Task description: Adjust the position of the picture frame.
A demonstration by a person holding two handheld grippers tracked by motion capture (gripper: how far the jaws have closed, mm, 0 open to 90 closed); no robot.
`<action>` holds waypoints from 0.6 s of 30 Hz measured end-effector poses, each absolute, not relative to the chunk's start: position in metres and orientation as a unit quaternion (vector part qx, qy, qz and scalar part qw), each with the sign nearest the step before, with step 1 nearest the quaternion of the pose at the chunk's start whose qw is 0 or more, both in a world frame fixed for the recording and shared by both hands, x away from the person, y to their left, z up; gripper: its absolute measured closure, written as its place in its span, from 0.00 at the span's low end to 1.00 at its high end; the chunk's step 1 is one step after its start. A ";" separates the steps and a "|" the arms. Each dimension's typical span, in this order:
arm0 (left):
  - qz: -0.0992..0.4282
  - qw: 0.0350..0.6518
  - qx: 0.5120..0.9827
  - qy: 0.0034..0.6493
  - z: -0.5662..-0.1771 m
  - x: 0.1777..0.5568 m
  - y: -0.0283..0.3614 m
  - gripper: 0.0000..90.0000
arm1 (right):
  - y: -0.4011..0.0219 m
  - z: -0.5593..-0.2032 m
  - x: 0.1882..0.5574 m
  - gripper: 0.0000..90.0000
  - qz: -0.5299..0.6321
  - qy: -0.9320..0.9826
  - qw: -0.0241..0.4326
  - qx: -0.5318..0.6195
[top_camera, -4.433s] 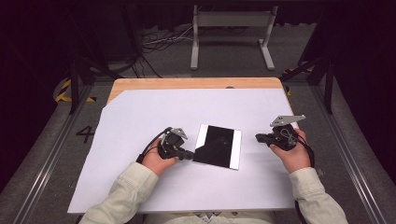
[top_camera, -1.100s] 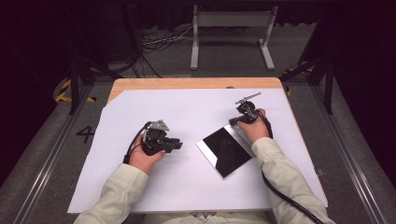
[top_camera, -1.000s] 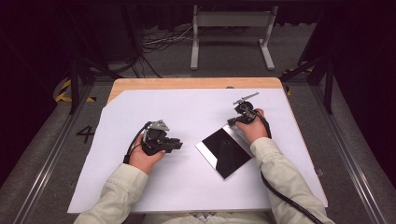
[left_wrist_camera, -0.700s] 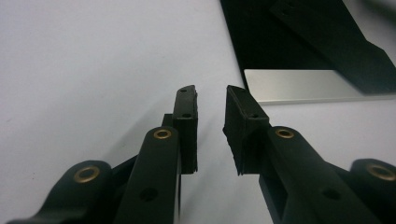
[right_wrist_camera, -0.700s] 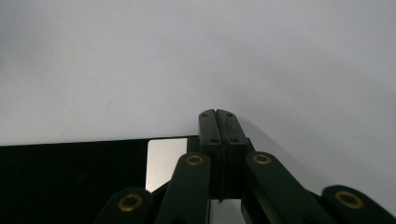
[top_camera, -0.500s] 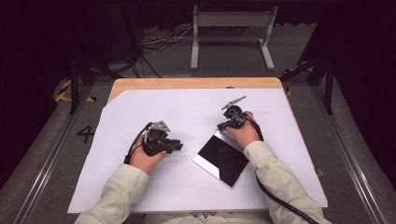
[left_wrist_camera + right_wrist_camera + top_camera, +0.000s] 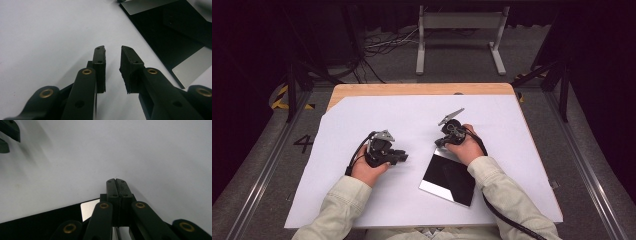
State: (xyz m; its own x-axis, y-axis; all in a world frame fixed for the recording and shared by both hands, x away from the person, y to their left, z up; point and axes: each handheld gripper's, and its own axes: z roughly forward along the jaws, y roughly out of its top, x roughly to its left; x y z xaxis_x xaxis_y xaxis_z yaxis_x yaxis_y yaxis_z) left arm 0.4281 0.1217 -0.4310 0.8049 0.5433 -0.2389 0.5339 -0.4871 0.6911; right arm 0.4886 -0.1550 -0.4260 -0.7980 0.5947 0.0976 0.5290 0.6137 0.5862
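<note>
A flat black glossy panel (image 7: 447,177) with silver end strips lies askew on the white table cover (image 7: 412,120). My right gripper (image 7: 438,145) is shut, its jaws pressed together, and its tips sit at the panel's far corner. In the right gripper view the closed jaws (image 7: 116,181) stand over the panel (image 7: 37,222) and its silver strip; nothing shows between them. My left gripper (image 7: 404,157) rests on the cover left of the panel, its jaws open and empty. In the left gripper view the jaws (image 7: 112,50) point at bare cover, with the panel (image 7: 170,32) to the upper right.
The white cover lies on a wooden table whose far edge (image 7: 422,89) shows. Beyond the table, on the floor, stand a metal frame (image 7: 459,35) and cables (image 7: 377,45). Rails run along both sides. The left gripper's jaw (image 7: 8,132) appears blurred at the right gripper view's top left.
My right gripper has moved left across the table, and the black panel has slid and turned with it. The left hand has stayed put.
</note>
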 end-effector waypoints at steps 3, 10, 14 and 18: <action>0.006 0.400 0.862 0.312 -0.431 0.428 0.122 0.83 | -0.155 -0.422 0.485 1.00 0.316 0.895 0.064 0.307; 0.004 0.399 0.863 0.310 -0.432 0.429 0.121 0.83 | -0.161 -0.410 0.461 1.00 0.334 0.896 0.061 0.286; 0.005 0.397 0.864 0.310 -0.431 0.429 0.121 0.82 | -0.168 -0.403 0.446 1.00 0.344 0.896 0.053 0.276; 0.005 0.397 0.864 0.311 -0.432 0.429 0.122 0.82 | -0.178 -0.398 0.432 1.00 0.349 0.896 0.044 0.272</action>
State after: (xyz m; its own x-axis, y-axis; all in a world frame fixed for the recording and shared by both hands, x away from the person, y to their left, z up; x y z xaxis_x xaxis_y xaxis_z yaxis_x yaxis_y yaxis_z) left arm 0.4292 0.1216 -0.4318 0.8067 0.5411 -0.2378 0.5327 -0.4914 0.6890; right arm 0.4319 -0.1785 -0.3977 -0.8483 0.5179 0.1105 0.4564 0.6092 0.6485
